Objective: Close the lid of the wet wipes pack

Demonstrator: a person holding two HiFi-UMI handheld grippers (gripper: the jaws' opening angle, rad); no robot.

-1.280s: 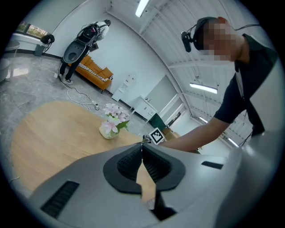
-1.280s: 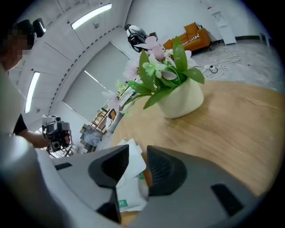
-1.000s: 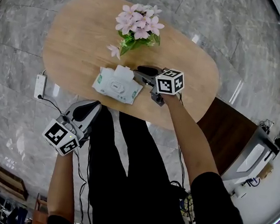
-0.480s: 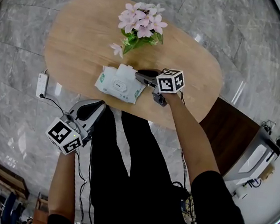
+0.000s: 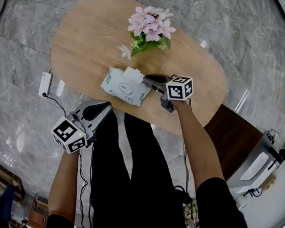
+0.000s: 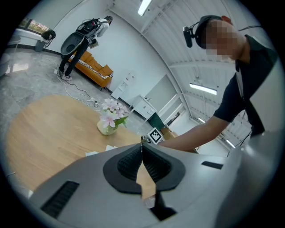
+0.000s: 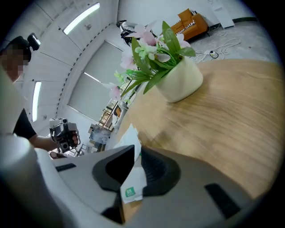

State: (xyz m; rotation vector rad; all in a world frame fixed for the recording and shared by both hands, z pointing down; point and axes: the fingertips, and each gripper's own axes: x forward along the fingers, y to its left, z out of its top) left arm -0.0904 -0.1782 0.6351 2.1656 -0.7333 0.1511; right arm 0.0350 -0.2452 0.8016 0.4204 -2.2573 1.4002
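as the head view looks down, one oval table (image 5: 89,43) bears one pack (image 5: 125,86) near its front edge and one vase of pink flowers (image 5: 150,32) beyond it. two grippers show. the right gripper (image 5: 147,80) sits at the pack's right end, and the left gripper (image 5: 104,107) hangs off the table, beside the person's leg. one power strip (image 5: 45,83) lies on the floor at the left.

in the left gripper view, its two jaws meet at the tips with nothing between them. the table, the flowers and the other gripper's one cube (image 6: 155,135) lie ahead.

in the right gripper view, the two jaws have just been closing and now stand narrow, pinching the pack's white end with its one green label. the vase stands further along the table.
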